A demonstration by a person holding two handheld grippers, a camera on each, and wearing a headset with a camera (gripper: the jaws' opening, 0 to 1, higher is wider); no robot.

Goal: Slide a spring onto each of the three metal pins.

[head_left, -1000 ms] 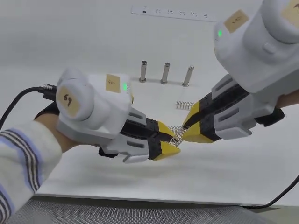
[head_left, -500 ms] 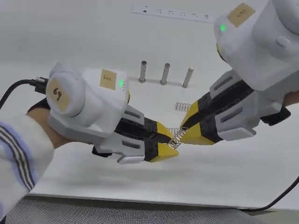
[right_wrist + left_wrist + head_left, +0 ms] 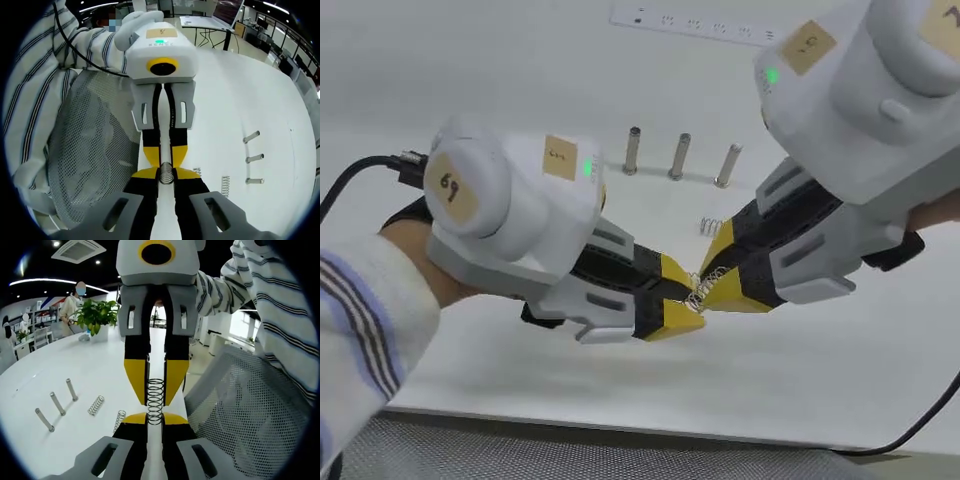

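Observation:
A small steel spring (image 3: 701, 289) hangs in the air between both grippers' yellow tips. My left gripper (image 3: 691, 306) comes in from the left and is shut on one end of it. My right gripper (image 3: 713, 290) reaches down from the upper right and is shut on the other end. In the left gripper view the spring (image 3: 155, 399) runs from my own jaws up into the right gripper's jaws. Three metal pins (image 3: 680, 157) stand upright in a row behind, all bare. Another loose spring (image 3: 712, 226) lies on the table in front of the pins.
A white power strip (image 3: 700, 25) lies at the table's far edge. Two loose springs (image 3: 96, 405) lie near the pins (image 3: 57, 403) in the left gripper view. A mesh chair (image 3: 90, 150) stands under the table's near edge. A black cable (image 3: 360, 190) trails from the left gripper.
The two grippers' tips have drawn closer together along the spring, so less of it shows between them. The pins and the loose spring have stayed put.

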